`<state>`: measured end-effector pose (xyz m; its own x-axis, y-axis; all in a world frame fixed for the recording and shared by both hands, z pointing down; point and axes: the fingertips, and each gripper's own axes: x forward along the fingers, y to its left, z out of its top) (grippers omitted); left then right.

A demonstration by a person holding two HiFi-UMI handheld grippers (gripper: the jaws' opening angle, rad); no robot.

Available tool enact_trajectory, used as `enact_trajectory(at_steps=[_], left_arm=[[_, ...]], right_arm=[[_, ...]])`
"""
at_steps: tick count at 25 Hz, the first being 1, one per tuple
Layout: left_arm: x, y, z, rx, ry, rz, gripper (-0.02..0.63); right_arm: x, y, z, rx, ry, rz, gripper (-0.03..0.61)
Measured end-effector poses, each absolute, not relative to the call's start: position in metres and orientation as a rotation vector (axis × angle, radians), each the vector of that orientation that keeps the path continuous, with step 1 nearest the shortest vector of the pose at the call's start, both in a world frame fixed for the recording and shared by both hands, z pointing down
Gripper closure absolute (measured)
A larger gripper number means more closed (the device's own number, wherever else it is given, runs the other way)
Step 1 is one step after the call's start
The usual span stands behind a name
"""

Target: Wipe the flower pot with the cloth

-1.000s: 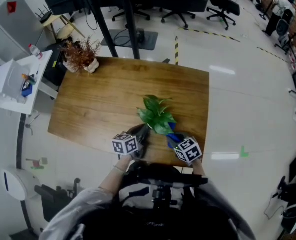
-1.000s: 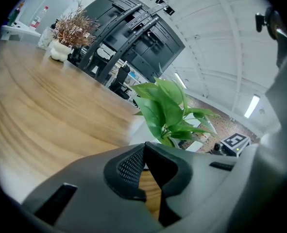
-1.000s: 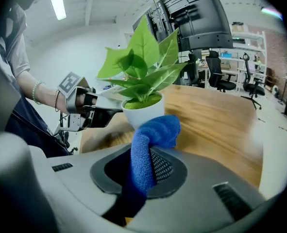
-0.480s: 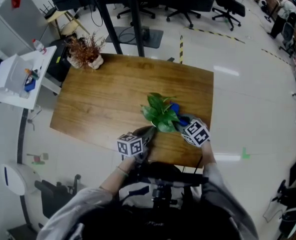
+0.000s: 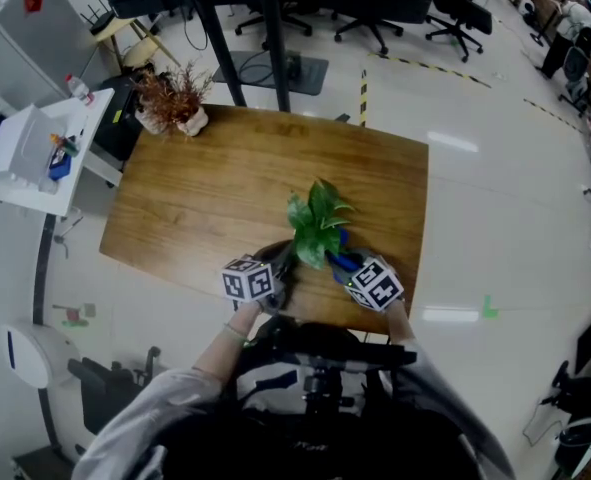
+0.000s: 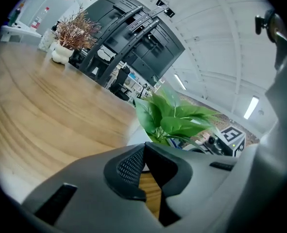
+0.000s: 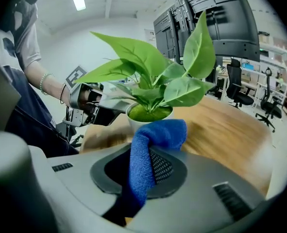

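A small white flower pot (image 7: 135, 122) with a green leafy plant (image 5: 317, 223) stands near the front edge of the wooden table (image 5: 205, 188). My left gripper (image 5: 286, 261) reaches it from the front left; its jaws are closed at the pot's rim (image 6: 137, 138), as the right gripper view also shows. My right gripper (image 5: 341, 266) is at the pot's front right, shut on a blue cloth (image 7: 153, 140). The cloth's folded end lies against the pot's side, just below the rim. The leaves hide the pot in the head view.
A dried brown plant in a white pot (image 5: 175, 98) stands at the table's far left corner. A white side table (image 5: 30, 153) with small items is to the left. Office chairs (image 5: 455, 8) and a dark post (image 5: 270, 38) stand beyond the far edge.
The right gripper has drawn the cloth from the pot's far right side back round to its front right. The left gripper has stayed at the pot's front left.
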<state>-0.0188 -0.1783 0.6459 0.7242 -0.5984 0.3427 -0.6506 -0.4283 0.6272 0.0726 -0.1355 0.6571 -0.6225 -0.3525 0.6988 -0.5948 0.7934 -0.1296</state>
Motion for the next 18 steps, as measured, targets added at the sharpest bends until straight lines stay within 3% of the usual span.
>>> enact_trajectory(at_steps=[10, 18], left_arm=[[-0.039, -0.199, 0.647, 2.124, -0.965, 0.036, 0.609], [-0.027, -0.175, 0.643, 2.112, -0.95, 0.001, 0.609]], right_arm=[[0.042, -0.12, 0.682, 0.668, -2.274, 0.543, 0.518], [0.101, -0.151, 0.664, 0.869, -2.266, 0.506, 0.518]])
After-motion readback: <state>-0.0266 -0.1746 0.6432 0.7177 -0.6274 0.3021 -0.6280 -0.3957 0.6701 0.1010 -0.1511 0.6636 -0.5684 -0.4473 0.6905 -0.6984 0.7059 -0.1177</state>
